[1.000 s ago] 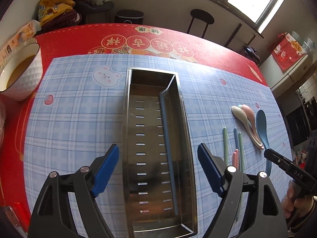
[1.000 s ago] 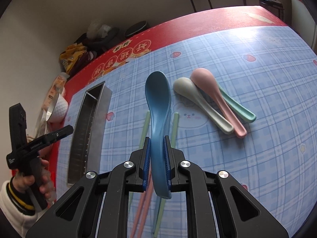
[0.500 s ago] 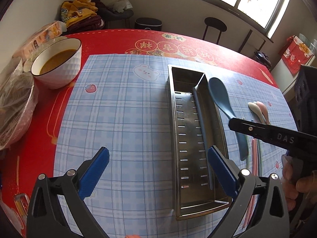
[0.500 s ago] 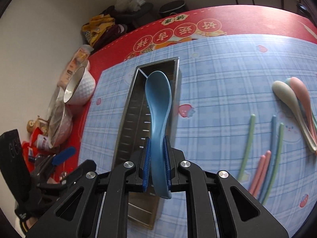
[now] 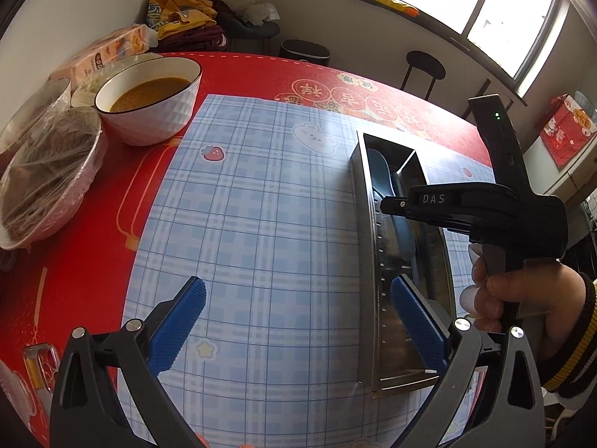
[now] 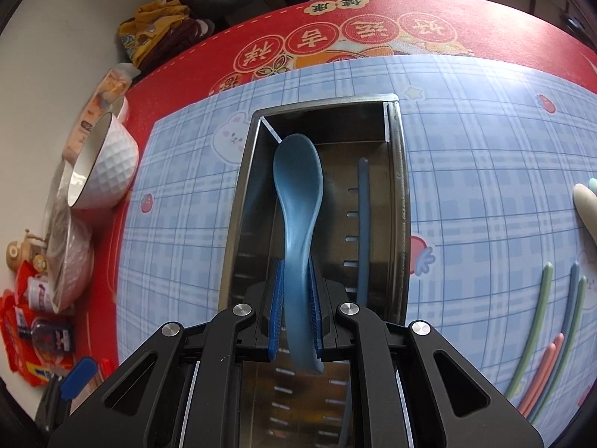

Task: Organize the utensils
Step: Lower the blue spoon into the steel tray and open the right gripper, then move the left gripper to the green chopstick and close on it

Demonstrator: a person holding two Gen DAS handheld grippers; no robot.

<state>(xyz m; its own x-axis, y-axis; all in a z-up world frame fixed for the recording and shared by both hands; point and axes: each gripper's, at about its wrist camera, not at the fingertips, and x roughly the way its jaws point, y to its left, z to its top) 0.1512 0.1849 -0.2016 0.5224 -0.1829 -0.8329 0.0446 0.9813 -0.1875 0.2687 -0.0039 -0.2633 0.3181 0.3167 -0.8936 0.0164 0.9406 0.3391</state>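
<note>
My right gripper (image 6: 296,306) is shut on the handle of a blue spoon (image 6: 297,186), holding it inside the steel utensil tray (image 6: 399,201), bowl toward the far end. A blue chopstick (image 6: 362,224) lies along the tray's right side. In the left wrist view the tray (image 5: 367,261) lies at right, with the spoon (image 5: 384,175) and the right gripper (image 5: 395,205) in it. My left gripper (image 5: 298,321) is open and empty above the blue plaid mat, its right finger by the tray's near end.
Green, blue and pink chopsticks (image 6: 552,328) and a pale spoon (image 6: 585,205) lie on the mat right of the tray. A white bowl of soup (image 5: 149,97), a wrapped bowl (image 5: 48,171) and packets stand at the table's left edge.
My right gripper carried the blue spoon from the mat leftward over the tray and lowered it inside. My left gripper drew back left, away from the tray.
</note>
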